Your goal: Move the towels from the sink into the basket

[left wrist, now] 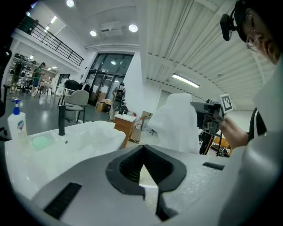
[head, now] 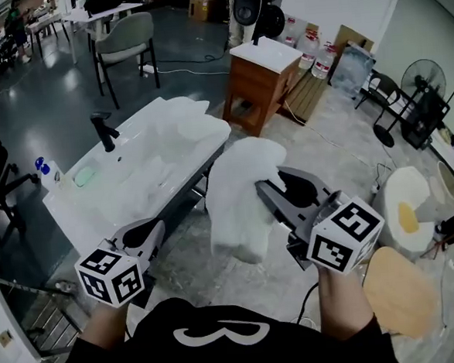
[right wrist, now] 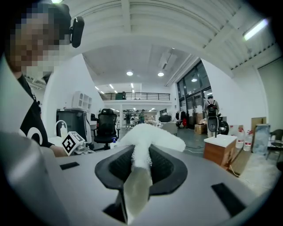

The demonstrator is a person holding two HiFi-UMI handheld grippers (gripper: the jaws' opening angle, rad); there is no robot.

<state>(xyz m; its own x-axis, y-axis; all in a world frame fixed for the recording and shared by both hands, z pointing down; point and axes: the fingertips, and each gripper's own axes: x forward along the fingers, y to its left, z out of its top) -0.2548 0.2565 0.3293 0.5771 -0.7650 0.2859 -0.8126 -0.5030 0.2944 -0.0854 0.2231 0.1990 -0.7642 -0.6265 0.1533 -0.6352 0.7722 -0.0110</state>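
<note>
R gripper (head: 265, 191) clamps 1 white towel (head: 241, 215), hanging long-axis down, right of the sink (head: 74, 215); L gripper (head: 154, 227), shut & empty, sits nearer the towel heap (head: 188, 125) in it.

Left gripper (head: 142, 235): low, forearm extended, jaws together, nothing between them. Right gripper (head: 268, 191): held forward, near level, jaws clamped on the towel (head: 240, 207).
</note>
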